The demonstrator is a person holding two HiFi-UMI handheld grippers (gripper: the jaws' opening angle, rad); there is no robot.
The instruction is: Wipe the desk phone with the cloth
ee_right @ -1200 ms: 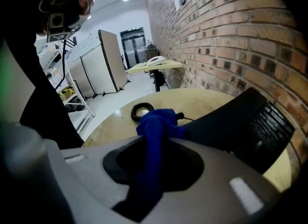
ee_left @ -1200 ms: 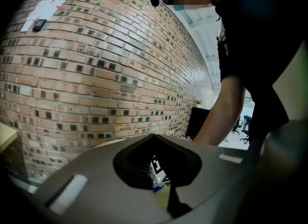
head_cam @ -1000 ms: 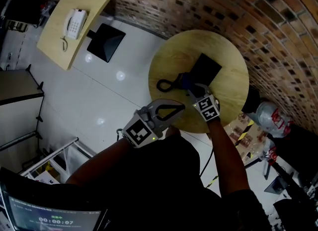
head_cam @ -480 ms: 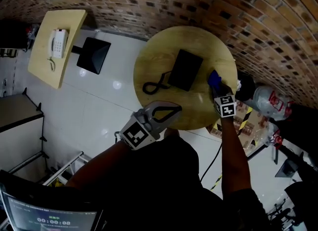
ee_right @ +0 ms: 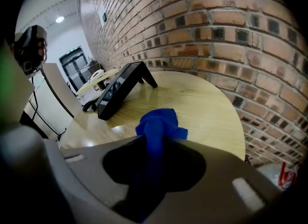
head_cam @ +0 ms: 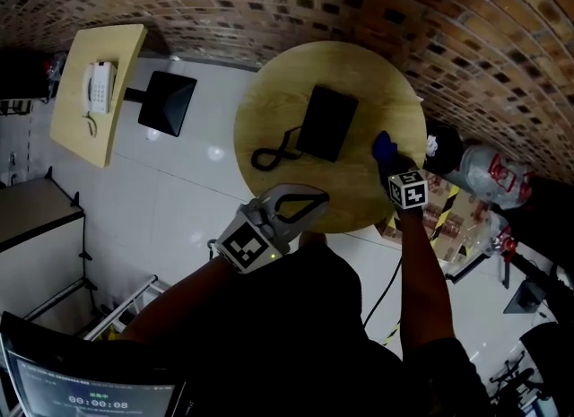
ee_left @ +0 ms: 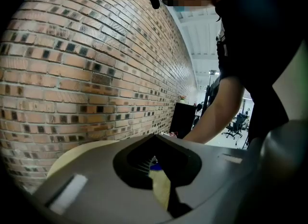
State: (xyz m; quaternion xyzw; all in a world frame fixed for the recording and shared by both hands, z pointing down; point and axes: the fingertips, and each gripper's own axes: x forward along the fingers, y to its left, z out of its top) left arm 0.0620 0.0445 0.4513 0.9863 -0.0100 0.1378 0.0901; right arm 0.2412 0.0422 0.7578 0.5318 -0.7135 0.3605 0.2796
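A black desk phone [head_cam: 327,122] sits tilted on its stand in the middle of a round wooden table [head_cam: 269,101], its coiled cord [head_cam: 269,153] looped to the left. My right gripper [head_cam: 387,157] is over the table's right side, shut on a bunched blue cloth [head_cam: 384,145]. In the right gripper view the cloth [ee_right: 159,122] sticks out past the right gripper [ee_right: 156,138] just above the wood, and the phone [ee_right: 118,89] stands well off to the left. My left gripper [head_cam: 305,200] hovers at the table's near edge, tips together and holding nothing.
A brick wall [head_cam: 502,39] curves behind the table. At the upper left, a second table [head_cam: 76,115] carries a white phone [head_cam: 100,85], with a black square base [head_cam: 166,101] beside it on the white floor. Bags and clutter [head_cam: 489,182] lie to the right.
My right gripper has carried the blue cloth off the phone to the table's right side and lowered it. The phone is now uncovered. The left gripper has shifted a little.
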